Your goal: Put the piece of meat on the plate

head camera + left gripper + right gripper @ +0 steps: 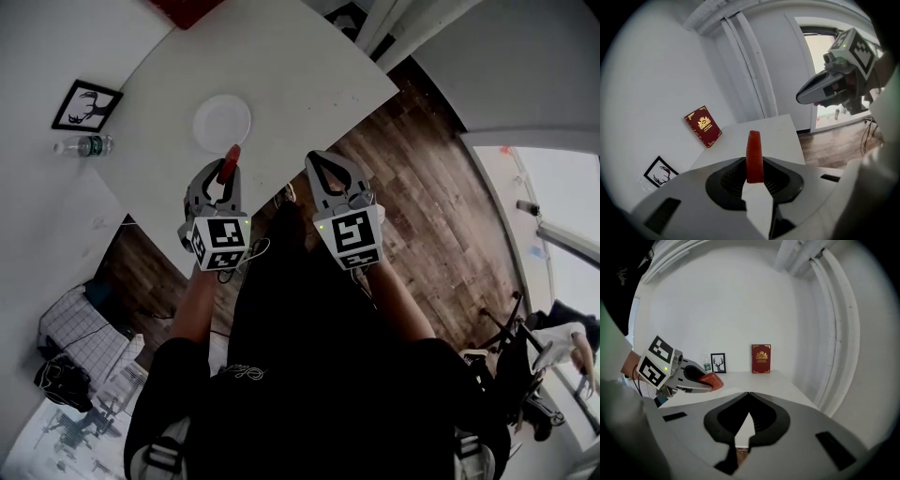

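Observation:
A red, flat piece of meat (pixel 232 156) stands upright between the pads of my left gripper (pixel 227 166), which is shut on it. Seen from the left gripper view, the meat (pixel 754 157) sticks up past the jaw tips. The white plate (pixel 222 122) lies on the white table (pixel 281 66), just beyond the left gripper and apart from it. My right gripper (pixel 317 157) hovers beside the left one over the table's near edge, its jaws shut with nothing between them (pixel 749 393). In the right gripper view the left gripper (pixel 696 379) carries the meat (pixel 712 380).
A dark red book (pixel 703 125) leans on the wall at the table's far end. A framed deer picture (pixel 85 105) and a water bottle (pixel 82 145) stand on the table's left side. Wooden floor (pixel 412 187) lies to the right of the table.

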Demonstrator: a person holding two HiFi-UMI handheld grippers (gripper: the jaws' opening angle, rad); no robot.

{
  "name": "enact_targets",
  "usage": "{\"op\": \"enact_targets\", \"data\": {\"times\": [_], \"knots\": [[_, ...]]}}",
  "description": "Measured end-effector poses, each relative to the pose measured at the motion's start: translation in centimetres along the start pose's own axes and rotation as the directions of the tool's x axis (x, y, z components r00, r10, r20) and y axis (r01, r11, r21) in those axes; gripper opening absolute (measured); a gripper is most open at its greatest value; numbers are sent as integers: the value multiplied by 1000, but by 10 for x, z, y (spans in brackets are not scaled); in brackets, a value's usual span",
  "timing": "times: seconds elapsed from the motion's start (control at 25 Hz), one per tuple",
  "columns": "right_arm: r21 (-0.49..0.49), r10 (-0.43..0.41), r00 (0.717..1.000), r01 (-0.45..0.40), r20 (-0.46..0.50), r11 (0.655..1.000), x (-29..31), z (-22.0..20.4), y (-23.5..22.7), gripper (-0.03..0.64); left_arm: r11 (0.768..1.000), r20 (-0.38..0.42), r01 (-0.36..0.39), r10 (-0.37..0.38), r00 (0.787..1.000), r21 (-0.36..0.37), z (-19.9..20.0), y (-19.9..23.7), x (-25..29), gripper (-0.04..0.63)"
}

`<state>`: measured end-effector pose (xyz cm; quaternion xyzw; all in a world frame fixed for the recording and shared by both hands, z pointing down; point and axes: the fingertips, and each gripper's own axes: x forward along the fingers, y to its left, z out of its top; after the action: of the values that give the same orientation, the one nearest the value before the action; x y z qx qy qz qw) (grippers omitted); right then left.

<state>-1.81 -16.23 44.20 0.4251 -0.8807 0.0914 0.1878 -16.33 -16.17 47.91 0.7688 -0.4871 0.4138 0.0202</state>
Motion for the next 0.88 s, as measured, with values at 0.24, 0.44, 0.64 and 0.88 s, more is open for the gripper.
{"op": "enact_targets", "data": {"times": [0.24, 0.44, 0.64, 0.88], "knots": [[32, 34, 999, -33, -37, 999, 23, -9, 9, 21, 1000, -28, 27, -27, 999, 7, -15, 11, 20, 87], [48, 54, 997, -51, -58, 998, 45, -13, 14, 21, 999, -55, 23, -21, 998, 39, -27, 29, 37, 87], [91, 77, 994, -70, -79, 993, 73, -17, 22, 21, 997, -96, 18, -11, 995, 76, -44, 45, 53, 87], [123, 85, 994, -76, -68, 989, 95, -10, 27, 21, 995, -123, 39, -27, 992, 96, -55, 55, 72, 87]]}}
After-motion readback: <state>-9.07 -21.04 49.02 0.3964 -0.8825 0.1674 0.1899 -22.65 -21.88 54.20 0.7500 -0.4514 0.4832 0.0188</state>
